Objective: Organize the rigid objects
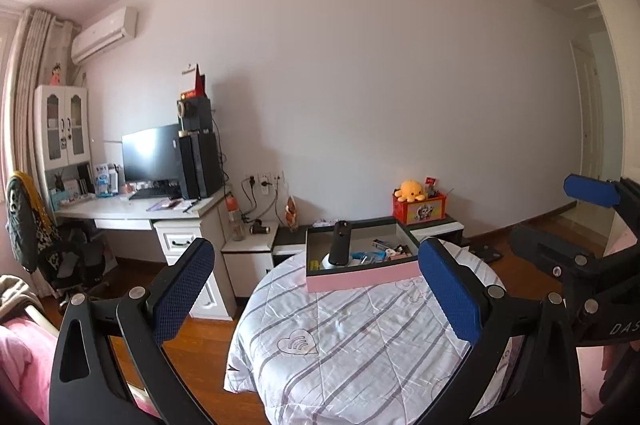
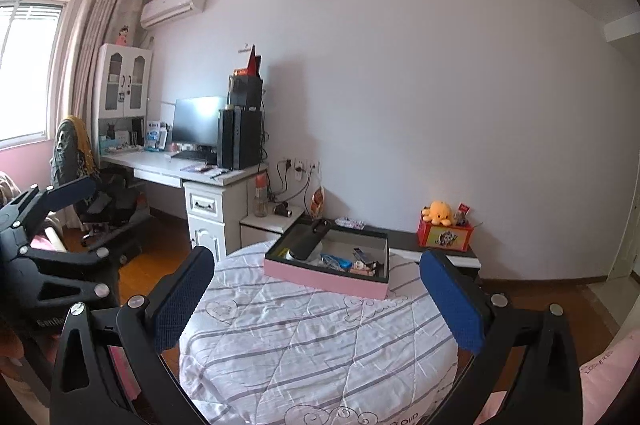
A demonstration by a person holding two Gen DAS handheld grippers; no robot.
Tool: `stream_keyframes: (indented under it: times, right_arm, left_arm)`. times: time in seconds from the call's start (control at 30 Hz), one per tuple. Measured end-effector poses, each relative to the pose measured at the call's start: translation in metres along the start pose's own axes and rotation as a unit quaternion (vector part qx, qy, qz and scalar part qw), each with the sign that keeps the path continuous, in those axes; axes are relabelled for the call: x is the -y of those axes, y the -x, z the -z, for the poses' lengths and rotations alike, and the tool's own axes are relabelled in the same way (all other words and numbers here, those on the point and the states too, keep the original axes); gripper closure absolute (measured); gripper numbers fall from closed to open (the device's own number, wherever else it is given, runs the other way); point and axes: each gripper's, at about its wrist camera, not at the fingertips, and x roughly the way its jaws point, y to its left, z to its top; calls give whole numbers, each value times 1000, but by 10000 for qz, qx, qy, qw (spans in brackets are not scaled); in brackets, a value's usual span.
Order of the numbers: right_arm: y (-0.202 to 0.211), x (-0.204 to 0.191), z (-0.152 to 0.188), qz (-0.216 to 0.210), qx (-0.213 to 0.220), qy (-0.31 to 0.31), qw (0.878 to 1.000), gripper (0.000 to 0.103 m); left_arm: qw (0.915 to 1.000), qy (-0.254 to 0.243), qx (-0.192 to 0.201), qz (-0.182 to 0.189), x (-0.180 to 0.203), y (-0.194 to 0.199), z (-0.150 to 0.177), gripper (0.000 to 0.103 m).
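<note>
progress: honestly looks close to done, or not started, can't say which. Every loose item I can spot sits inside the pink box [image 1: 362,279], and the quilted table top [image 1: 352,345] around it is bare. That's my read, not a fact.

what's left: maybe tidying things within the box; the stuff in there looks jumbled, not lined up.

where the box is: far edge of the round table, about 12 o'clock from the left gripper [image 1: 316,289], more like 1 o'clock from the right gripper [image 2: 316,289].

left gripper: wide open, blue pads spread far apart, nothing between them. Hovering over the near side of the table, well apart from the box.

right gripper: same deal, jaws spread wide and empty. Its blue fingertip shows at 3 o'clock in the left wrist view.

box count: 1 pink tray-style box, dark inner walls.

black handheld thing [image 1: 340,243]: 1, leaning up in the left end of the box, resting on something pale and round. Could be a remote or a massager, can't tell.

small items: roughly four or five bits on the right half of the box (a blue packet [image 2: 336,261], some small packs). Too small to count exactly.

grippers: 2.

background: 1 red toy box [image 1: 420,211] with 1 yellow plush octopus [image 1: 412,190] on top, on the low cabinet behind, around 1 o'clock.
</note>
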Motion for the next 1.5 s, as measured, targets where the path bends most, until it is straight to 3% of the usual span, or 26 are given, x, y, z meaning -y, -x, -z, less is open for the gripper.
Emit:
stream_keyframes:
  times: [0.63,0.93,1.5]
  right_arm:
    - [71,-24,-2,10,759,16,9971,0]
    - [73,-28,1,12,861,14,9963,0]
    - [77,-29,6,136,883,24,9960,0]
  left_arm:
    - [9967,99,787,-187,-3,86,-1,0]
    - [9952,43,906,-364,-2,90,4,0]
    - [9947,72,975,-328,-2,86,7,0]
